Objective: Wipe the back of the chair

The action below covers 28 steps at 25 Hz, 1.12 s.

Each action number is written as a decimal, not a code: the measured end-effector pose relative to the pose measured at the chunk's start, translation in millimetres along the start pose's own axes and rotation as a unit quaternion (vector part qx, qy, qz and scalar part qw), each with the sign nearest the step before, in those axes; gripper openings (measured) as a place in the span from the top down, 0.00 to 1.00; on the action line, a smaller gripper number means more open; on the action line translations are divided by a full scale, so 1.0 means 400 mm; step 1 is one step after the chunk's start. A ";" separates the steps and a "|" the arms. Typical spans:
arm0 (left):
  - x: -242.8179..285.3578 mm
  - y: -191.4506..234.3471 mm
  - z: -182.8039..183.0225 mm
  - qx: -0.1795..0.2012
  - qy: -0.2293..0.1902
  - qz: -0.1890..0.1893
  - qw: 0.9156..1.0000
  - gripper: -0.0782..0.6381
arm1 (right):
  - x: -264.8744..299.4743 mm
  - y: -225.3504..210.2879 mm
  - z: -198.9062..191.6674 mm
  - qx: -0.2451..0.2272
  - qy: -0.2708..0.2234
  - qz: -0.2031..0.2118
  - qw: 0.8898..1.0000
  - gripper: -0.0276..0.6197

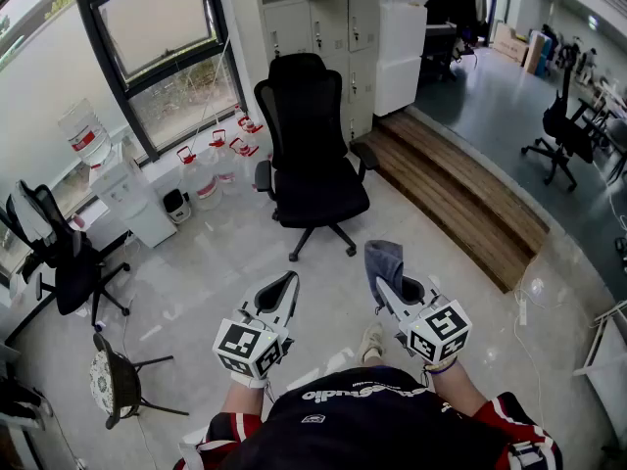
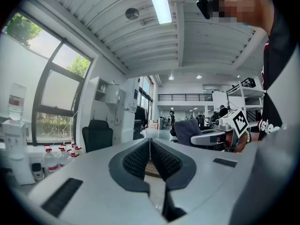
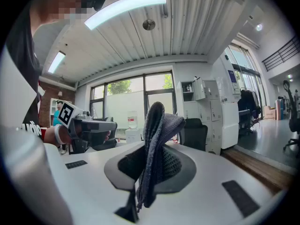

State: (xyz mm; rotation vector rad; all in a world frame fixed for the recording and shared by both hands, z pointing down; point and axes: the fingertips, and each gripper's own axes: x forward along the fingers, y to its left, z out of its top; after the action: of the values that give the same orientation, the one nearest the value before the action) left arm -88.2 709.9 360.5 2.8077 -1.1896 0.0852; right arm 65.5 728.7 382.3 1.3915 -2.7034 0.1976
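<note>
Black office chair (image 1: 312, 155) well ahead, right gripper (image 1: 390, 288) clamping grey cloth (image 1: 383, 258), left gripper (image 1: 282, 290) jaws together, nothing held

- The chair (image 1: 312, 155) stands on the floor, lockers (image 1: 333, 27) behind it.
- Water bottles (image 1: 211, 174) sit left of the chair, below the window (image 1: 162, 47).
- A wooden step (image 1: 460, 199) lies to its right.
- A cloth (image 1: 383, 260) sits between the right gripper's (image 1: 384, 287) jaws, right of the left gripper (image 1: 291, 280).

The grey cloth (image 3: 157, 125) looks nubbly and matt, the black chair (image 1: 309, 135) perhaps fabric, the floor (image 1: 216, 262) glossy.
</note>
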 end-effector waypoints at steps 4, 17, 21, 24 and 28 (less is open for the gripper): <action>-0.005 0.005 -0.003 -0.004 -0.002 0.002 1.000 0.86 | 0.007 0.009 -0.006 -0.001 0.003 0.005 1.000 0.87; -0.007 0.004 -0.032 -0.015 0.000 0.000 1.000 0.86 | 0.010 0.004 -0.019 0.015 -0.005 0.000 1.000 0.86; 0.012 0.002 -0.034 -0.021 -0.003 -0.009 1.000 0.85 | 0.009 -0.021 -0.024 0.035 -0.001 -0.005 0.999 0.86; 0.033 0.005 -0.042 -0.027 -0.003 -0.013 1.000 0.85 | 0.018 -0.043 -0.031 0.041 0.002 -0.007 0.999 0.86; 0.070 0.035 -0.048 -0.030 0.001 -0.009 1.000 0.85 | 0.059 -0.076 -0.030 0.057 0.002 0.003 0.998 0.86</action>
State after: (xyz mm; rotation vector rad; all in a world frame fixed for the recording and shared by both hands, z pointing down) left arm -79.3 682.3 382.8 2.7642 -1.1470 0.0503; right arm 76.9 694.4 399.5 1.4094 -2.7332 0.3598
